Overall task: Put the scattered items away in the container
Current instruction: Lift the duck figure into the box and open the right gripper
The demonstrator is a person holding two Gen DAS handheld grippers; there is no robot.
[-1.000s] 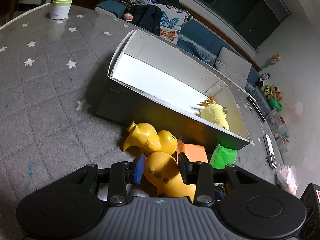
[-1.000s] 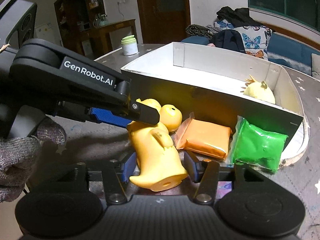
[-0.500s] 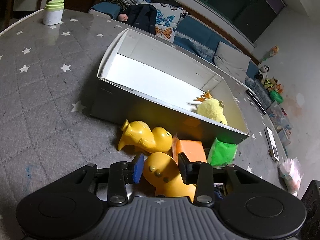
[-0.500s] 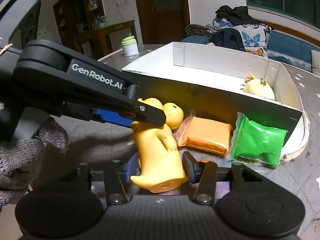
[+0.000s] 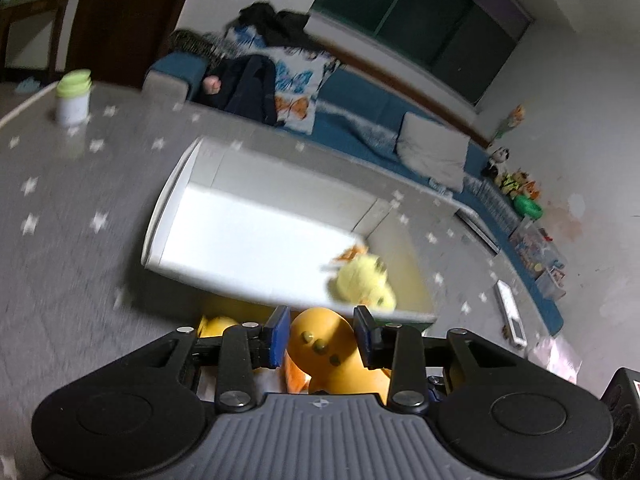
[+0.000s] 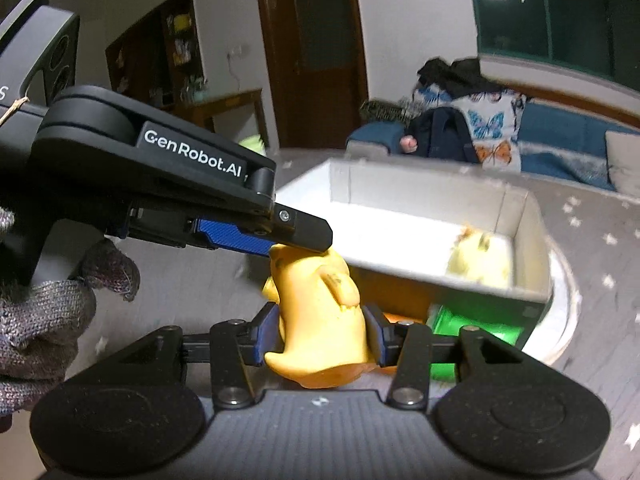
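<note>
Duck toy [image 6: 320, 312], smooth yellow plastic, clamped at base by right gripper [image 6: 320, 330]; left gripper [image 5: 321, 334] just closing round its rounded head, apparently touching. Matte box [image 5: 248, 184] behind, blurred.

yellow duck toy [image 6: 320, 312] upright beside white box [image 6: 432, 204]
</note>
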